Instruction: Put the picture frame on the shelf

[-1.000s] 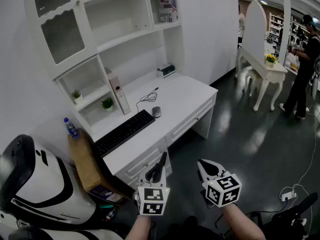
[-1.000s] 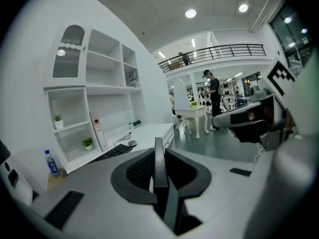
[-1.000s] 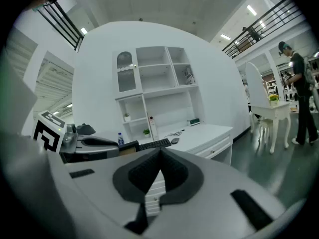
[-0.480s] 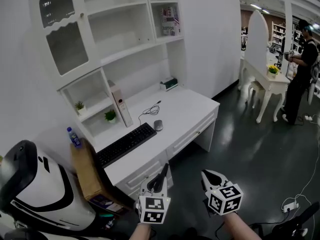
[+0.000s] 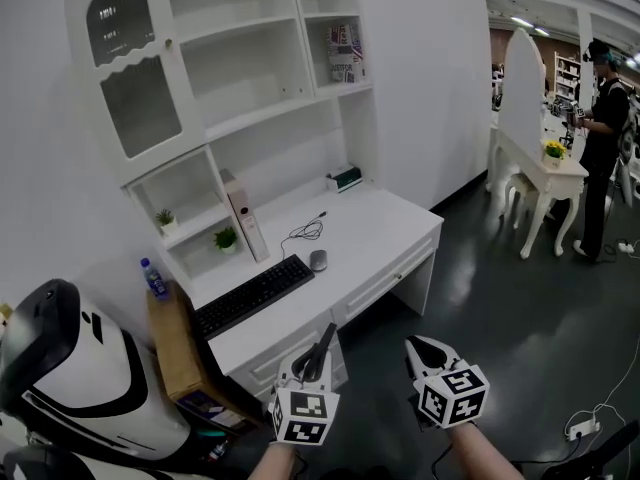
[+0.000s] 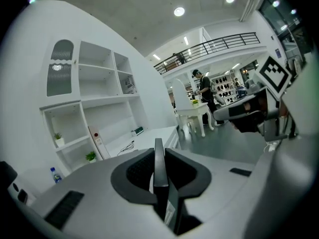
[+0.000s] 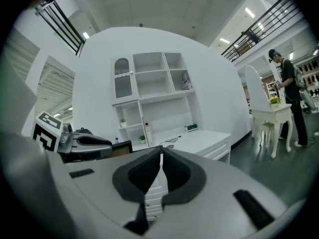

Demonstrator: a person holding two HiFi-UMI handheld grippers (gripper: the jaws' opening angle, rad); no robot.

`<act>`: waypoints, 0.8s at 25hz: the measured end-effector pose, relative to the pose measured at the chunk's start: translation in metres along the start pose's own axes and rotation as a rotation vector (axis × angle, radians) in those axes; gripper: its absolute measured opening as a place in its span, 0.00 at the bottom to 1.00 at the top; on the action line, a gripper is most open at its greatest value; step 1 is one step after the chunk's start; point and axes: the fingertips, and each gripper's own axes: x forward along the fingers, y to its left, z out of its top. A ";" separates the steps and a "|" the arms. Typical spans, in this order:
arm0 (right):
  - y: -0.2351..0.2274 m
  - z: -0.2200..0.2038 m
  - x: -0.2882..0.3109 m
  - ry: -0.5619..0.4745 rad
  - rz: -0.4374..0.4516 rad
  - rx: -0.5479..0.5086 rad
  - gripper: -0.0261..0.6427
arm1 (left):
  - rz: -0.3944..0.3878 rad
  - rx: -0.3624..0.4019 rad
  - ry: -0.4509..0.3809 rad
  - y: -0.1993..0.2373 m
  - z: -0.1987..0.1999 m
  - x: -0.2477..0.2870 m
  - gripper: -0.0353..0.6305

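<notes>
My left gripper (image 5: 322, 336) is held low in front of the desk, shut on a thin dark picture frame (image 6: 158, 169) seen edge-on between its jaws. In the head view the frame (image 5: 316, 348) shows only as a dark sliver. My right gripper (image 5: 413, 345) hangs beside it to the right, shut with nothing between its pads; the right gripper view shows its jaws (image 7: 161, 152) pressed together. The white shelf unit (image 5: 262, 110) stands over the white desk (image 5: 385, 230), well ahead of both grippers.
On the desk lie a black keyboard (image 5: 250, 295), a mouse (image 5: 318, 260), a cable and a small green box (image 5: 348, 178). A binder (image 5: 243, 218) and two small plants (image 5: 227, 237) stand in the lower shelves. A cardboard box (image 5: 175, 340) and a white machine (image 5: 60, 368) are at the left; a person (image 5: 603, 118) stands by a dressing table (image 5: 548, 158).
The head view has lifted slightly, so the desk and shelf sit lower and closer to centre. Both grippers keep their pose and grip. The person at the right has shifted.
</notes>
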 end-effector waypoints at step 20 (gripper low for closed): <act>-0.037 0.032 0.085 -0.016 0.011 0.014 0.04 | 0.024 0.119 -0.017 0.059 0.033 0.081 0.15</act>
